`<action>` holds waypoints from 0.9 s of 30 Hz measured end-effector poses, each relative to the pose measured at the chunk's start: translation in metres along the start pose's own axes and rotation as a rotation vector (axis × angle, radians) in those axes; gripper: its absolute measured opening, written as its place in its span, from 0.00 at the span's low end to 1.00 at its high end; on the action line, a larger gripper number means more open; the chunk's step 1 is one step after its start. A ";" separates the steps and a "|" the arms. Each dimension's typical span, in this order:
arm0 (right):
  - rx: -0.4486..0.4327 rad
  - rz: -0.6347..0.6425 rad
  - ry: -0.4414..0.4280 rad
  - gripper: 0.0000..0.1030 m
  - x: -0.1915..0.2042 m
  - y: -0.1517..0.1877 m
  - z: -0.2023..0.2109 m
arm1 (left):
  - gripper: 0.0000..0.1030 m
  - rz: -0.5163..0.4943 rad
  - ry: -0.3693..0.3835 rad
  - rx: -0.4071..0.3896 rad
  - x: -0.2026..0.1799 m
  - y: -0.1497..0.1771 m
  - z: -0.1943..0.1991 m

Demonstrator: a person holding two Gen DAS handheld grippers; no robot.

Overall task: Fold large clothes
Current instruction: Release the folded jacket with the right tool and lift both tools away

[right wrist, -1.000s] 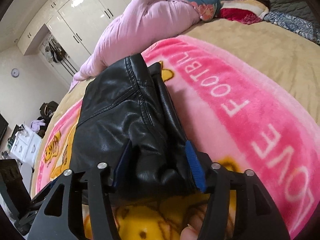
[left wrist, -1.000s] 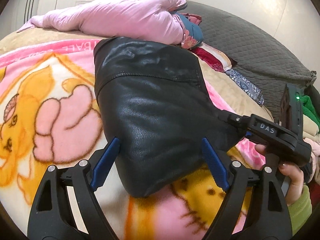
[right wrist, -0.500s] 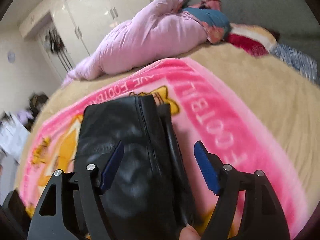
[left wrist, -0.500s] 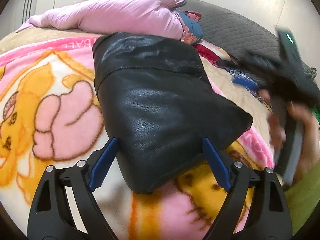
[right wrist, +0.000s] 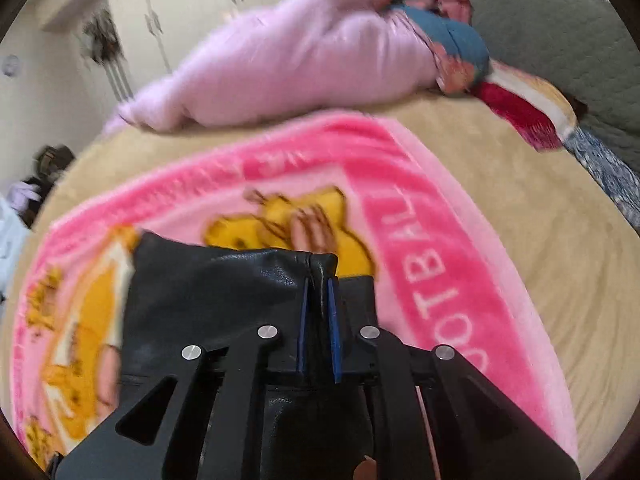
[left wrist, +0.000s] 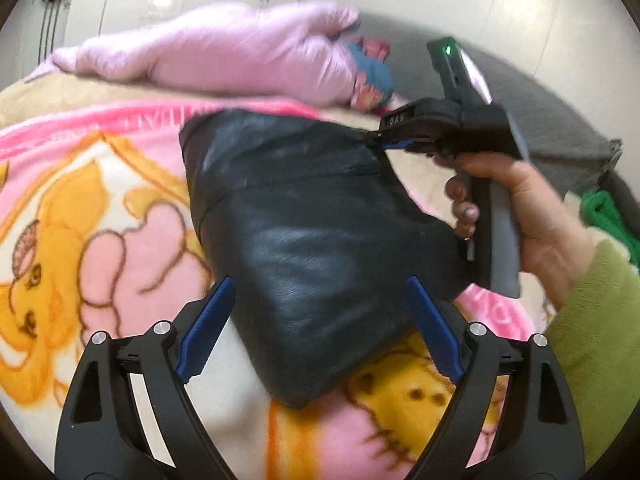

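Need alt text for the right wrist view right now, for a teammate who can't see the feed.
The right gripper, just closed, pinches a corner of the black leather garment between its blue pads. The garment lies folded on a pink cartoon blanket spread over a beige bed, with a pale pink puffy coat heaped beyond it.

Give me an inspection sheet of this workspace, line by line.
Surface: pink cartoon-print fleece blanket spread over a beige bed cover.
Job's things: folded black leather garment lying on the blanket.
Clutter: bunched pale pink puffy coat, red patterned cloth, green cloth.
Grippers: left claw open, straddling the garment's near end; right claw just closed, pinching the garment's far corner.
Cables: nothing seen.
Surroundings: white cupboard doors, grey quilted headboard.
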State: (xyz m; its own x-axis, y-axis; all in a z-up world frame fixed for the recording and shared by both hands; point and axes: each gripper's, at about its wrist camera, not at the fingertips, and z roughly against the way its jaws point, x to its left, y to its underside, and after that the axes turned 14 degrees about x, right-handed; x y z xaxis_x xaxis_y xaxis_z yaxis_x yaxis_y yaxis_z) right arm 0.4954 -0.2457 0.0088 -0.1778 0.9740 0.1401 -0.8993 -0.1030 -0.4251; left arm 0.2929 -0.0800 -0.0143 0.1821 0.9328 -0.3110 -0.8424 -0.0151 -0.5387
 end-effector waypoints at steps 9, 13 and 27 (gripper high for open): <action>0.050 -0.113 -0.030 0.15 -0.038 0.015 -0.033 | 0.78 0.023 0.044 0.083 0.012 0.013 -0.029; 0.006 -0.060 -0.015 0.39 -0.033 0.022 -0.008 | 0.78 0.039 0.035 0.077 0.009 0.014 -0.021; -0.143 -0.008 -0.170 0.94 -0.017 0.091 0.107 | 0.91 0.043 -0.028 -0.010 -0.012 0.030 0.036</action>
State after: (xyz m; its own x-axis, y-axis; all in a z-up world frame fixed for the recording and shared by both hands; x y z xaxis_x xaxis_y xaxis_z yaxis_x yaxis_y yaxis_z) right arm 0.3743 -0.2926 0.0632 -0.2465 0.9256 0.2873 -0.8370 -0.0539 -0.5445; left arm 0.2478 -0.0790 0.0013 0.1314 0.9409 -0.3120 -0.8439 -0.0590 -0.5332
